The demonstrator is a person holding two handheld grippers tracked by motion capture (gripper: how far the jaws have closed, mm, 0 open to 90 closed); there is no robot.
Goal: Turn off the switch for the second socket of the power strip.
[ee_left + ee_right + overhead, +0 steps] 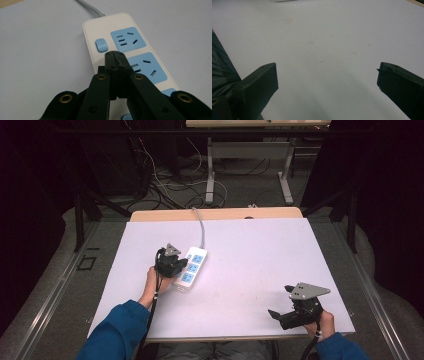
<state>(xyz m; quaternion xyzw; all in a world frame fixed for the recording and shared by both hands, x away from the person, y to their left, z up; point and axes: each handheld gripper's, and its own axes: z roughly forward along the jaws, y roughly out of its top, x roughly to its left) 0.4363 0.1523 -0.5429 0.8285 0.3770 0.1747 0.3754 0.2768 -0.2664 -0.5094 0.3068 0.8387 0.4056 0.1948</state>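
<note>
High view: I am holding the left gripper (175,265) over the white power strip (192,267), which is lying left of centre on the table (260,255); the right gripper (292,312) is sitting near the front right edge.

Left gripper view: its jaws are clenched empty, tips just above the strip's blue switch (101,45).

Right gripper view: its jaws are standing wide apart, released, over bare tabletop.
</note>
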